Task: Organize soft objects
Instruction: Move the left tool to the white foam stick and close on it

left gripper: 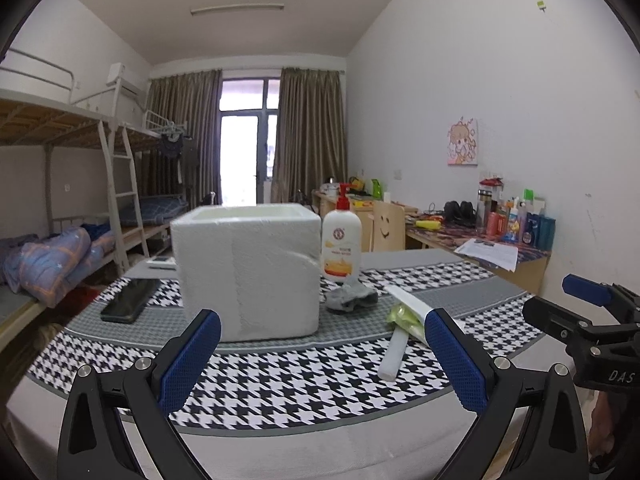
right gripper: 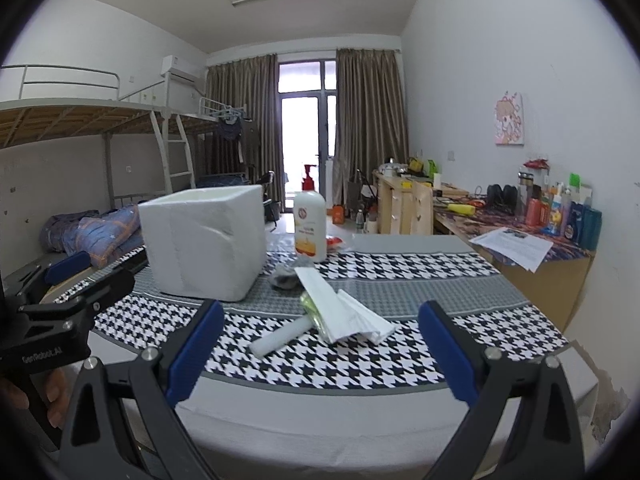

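Both grippers hover low over the near edge of the bench, which is covered by a houndstooth cloth, and neither holds anything. The left gripper has its blue pads spread wide, and the right gripper is equally splayed, so each looks ready to approach rather than committed to a grasp. Straight ahead of the left gripper stands a white foam box, open at the top; by my reading it is the likely container for the soft things, which would explain its central spot within easy reach of either side. The soft objects lie ahead of the right gripper: a folded white paper or cloth sheet resting over a small green plastic wrapper, with a white foam stick poking out from under them towards the gripper. Further ahead, a crumpled grey cloth sits just in front of a lotion pump bottle, which stands upright just right of the box. A black phone lies flat ahead and to the left of the left gripper, beside the box. Nothing appears sorted yet; the nearest pile suits the right gripper best.
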Demonstrator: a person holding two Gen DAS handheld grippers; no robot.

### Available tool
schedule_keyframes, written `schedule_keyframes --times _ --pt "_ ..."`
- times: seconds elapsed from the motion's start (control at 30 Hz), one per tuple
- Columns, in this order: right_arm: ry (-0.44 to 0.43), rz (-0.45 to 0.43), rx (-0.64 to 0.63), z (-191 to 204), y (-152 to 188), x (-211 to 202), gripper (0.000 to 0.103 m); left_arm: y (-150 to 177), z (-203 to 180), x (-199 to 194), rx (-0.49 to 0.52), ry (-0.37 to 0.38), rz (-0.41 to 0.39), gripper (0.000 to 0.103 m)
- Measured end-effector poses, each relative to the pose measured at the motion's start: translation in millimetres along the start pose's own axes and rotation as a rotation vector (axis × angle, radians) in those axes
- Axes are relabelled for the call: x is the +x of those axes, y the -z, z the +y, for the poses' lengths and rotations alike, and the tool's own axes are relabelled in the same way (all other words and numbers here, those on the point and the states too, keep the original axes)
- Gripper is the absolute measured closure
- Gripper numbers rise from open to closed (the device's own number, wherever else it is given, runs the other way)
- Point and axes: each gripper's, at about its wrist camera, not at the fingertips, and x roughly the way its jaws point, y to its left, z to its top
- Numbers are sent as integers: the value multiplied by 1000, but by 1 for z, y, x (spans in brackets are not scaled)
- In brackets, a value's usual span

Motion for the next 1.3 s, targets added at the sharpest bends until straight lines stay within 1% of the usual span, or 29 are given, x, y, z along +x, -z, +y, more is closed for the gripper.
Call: schedule_keyframes --times 0.17,0.33,0.67,0.9,1.07,1.13,1.23,1.3 --pt "13 26 -2 -3 5 9 4 6 -8 14 9 24 23 1" --pt "22 54 -16 -5 10 20 4 10 -18 28 42 52 51 1" --pt "37 121 2 -18 15 48 4 11 -24 59 55 86 107 1" --pt "43 153 3 -27 15 63 4 10 -36 80 95 119 153 1" --pt "34 175 12 -32 15 72 4 9 -48 93 138 201 206 1" --pt "28 184 21 -35 15 76 4 9 -54 101 161 223 241 1" --pt "26 200 34 -40 16 82 4 11 -60 109 192 223 271 5" --pt "20 209 39 -43 16 85 4 14 -64 117 209 222 302 11"
